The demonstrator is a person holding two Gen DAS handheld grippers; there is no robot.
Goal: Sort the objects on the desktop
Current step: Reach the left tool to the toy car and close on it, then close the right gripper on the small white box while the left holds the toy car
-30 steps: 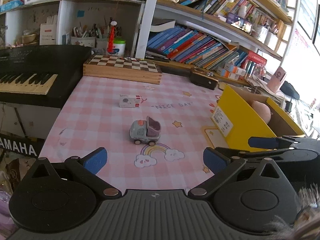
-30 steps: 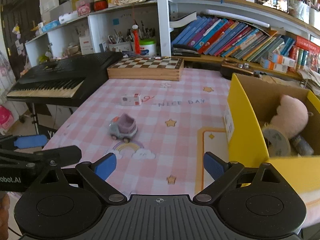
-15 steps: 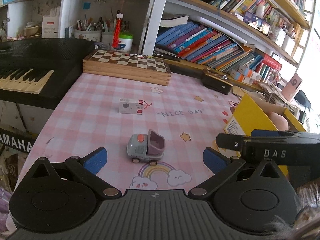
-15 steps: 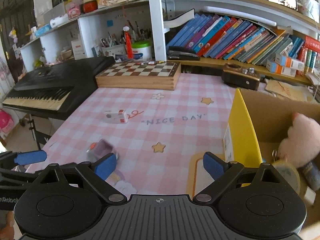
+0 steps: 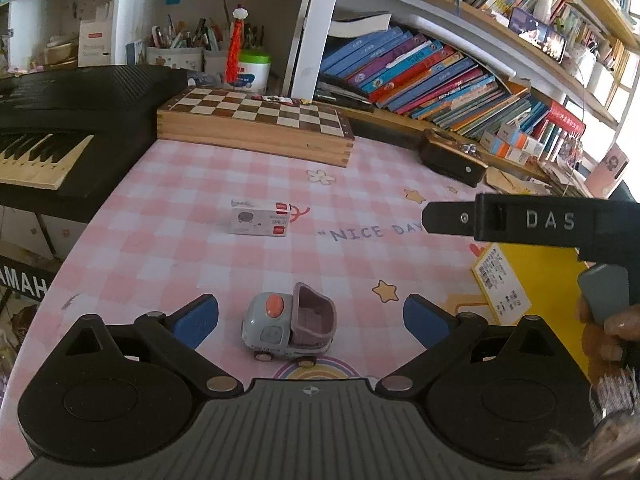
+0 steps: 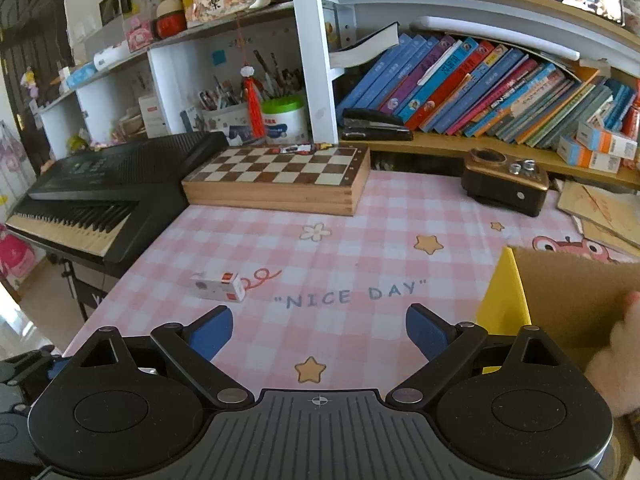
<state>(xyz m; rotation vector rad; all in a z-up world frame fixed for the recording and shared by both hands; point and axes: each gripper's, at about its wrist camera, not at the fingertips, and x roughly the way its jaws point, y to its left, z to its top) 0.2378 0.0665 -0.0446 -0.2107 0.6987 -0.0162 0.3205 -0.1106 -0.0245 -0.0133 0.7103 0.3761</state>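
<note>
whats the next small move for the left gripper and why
Probably ease the left gripper forward and down around the toy truck, then close. Its jaws are open, the truck sits centred just ahead of them on the table, untouched, and the yellow box waits to the right.

Each handheld tool is built alike: a ribbed dark grey base plate with a small crosshair mark at its front edge, flanked by two round black discs and triangular cut-out links. The left gripper [image 5: 311, 318] carries black linkage arms pinned with silver screws and ending in blue pads [image 5: 196, 320]. The right gripper [image 6: 319, 330] has the same blue pads [image 6: 212, 332] and silver pivot screws. Right of the left gripper's base plate, the other tool's black side bar bears a silver screw and raised letters "DAS", and a hand [image 5: 612, 336] wraps a grey handle.
</note>
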